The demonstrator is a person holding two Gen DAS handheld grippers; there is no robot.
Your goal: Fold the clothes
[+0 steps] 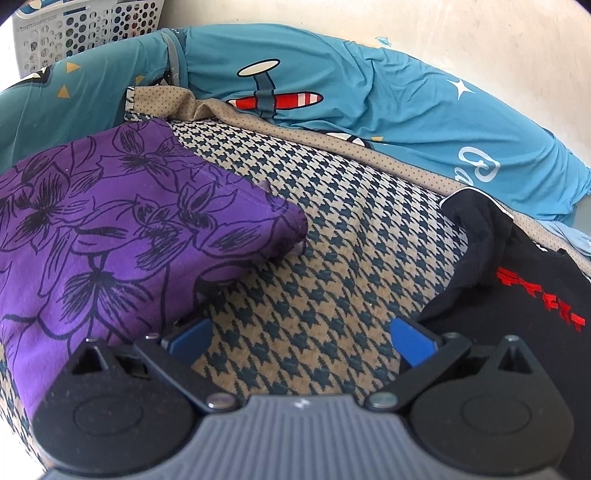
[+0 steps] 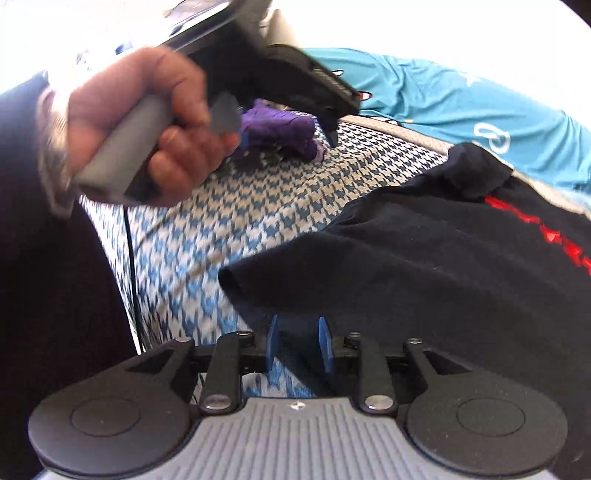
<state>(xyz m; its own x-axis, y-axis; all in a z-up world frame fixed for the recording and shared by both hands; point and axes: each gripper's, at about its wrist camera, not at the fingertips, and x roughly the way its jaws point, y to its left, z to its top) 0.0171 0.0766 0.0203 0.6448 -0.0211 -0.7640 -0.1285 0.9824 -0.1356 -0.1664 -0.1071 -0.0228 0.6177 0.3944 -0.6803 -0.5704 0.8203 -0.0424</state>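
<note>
A black garment (image 2: 424, 266) with red print lies crumpled on the right of the bed. My right gripper (image 2: 298, 343) is at its near edge, blue pads slightly apart; the dark hem sits between them without being pinched. A folded purple floral garment (image 1: 110, 229) rests on the left. My left gripper (image 1: 301, 338) hovers low over the bare houndstooth bedcover (image 1: 314, 258) between the two garments, its jaws spread wide and holding nothing. In the left wrist view the black garment (image 1: 517, 280) lies just beyond the right pad.
Blue pillows (image 1: 369, 110) with an aeroplane print line the far side against the wall. A white perforated basket (image 1: 81, 29) stands at the far left. A person's hand (image 2: 140, 122) grips the left gripper's handle, with a dark sleeve at the left edge.
</note>
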